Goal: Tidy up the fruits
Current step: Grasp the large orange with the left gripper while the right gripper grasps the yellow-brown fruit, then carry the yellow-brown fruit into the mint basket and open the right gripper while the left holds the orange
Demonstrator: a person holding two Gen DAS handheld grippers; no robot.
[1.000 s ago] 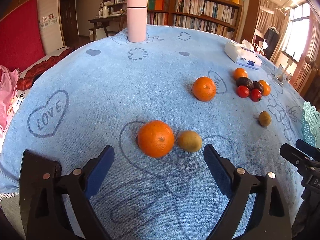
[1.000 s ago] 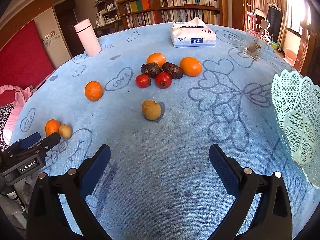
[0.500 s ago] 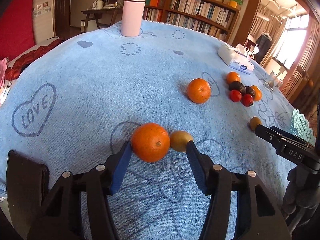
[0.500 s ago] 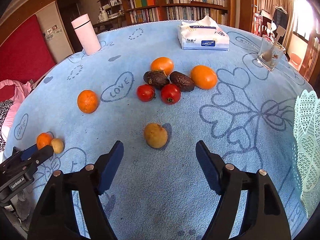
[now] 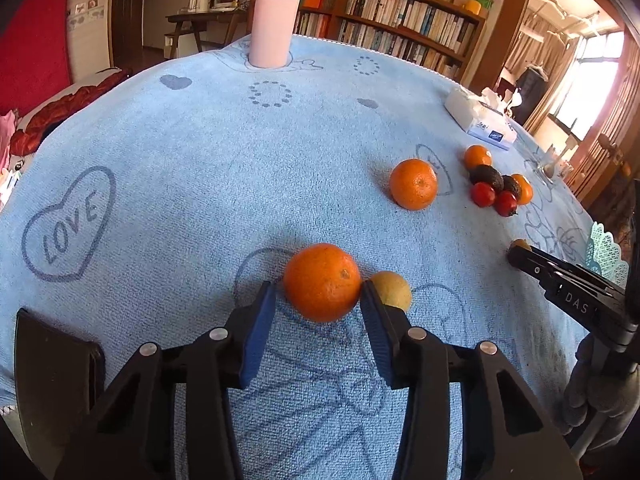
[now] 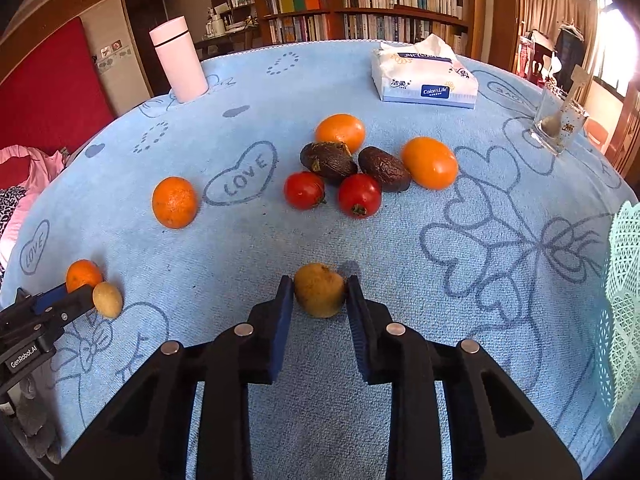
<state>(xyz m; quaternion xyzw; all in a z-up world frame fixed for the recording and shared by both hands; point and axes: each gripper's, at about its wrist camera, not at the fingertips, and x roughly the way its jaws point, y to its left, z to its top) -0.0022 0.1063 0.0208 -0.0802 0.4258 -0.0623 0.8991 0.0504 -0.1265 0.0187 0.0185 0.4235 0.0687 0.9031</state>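
The right gripper (image 6: 319, 292) is standing closed on a small yellow-brown fruit (image 6: 319, 295), and both blue pads are pressing its sides while it is still sitting on the blue tablecloth (image 6: 400, 248). The left gripper (image 5: 319, 300) is closing its jaws around a big orange (image 5: 322, 281); the right pad is touching the peel, but the left pad is still a little apart from it. A second yellow-brown fruit (image 5: 390, 290) is lying just beside this orange, partly behind the right finger.

Taking the pink bottle (image 6: 178, 65) at the far edge as landmark: the held orange is lying well in front of it, near the close edge of the cloth. Another orange (image 6: 175, 202) is resting between that place and the bottle, beside a printed "LOVE" heart (image 6: 242, 179). More to the right of the bottle, two red tomatoes (image 6: 332, 193) are sitting together, and just behind them two dark avocados (image 6: 354, 162) are lying, with two smooth orange fruits (image 6: 429, 162) next to them. Farther, at about the same depth as the bottle, a tissue pack (image 6: 424, 76) is lying. A pale green lattice basket (image 6: 622, 280) is showing at the right border, well apart from the bottle.
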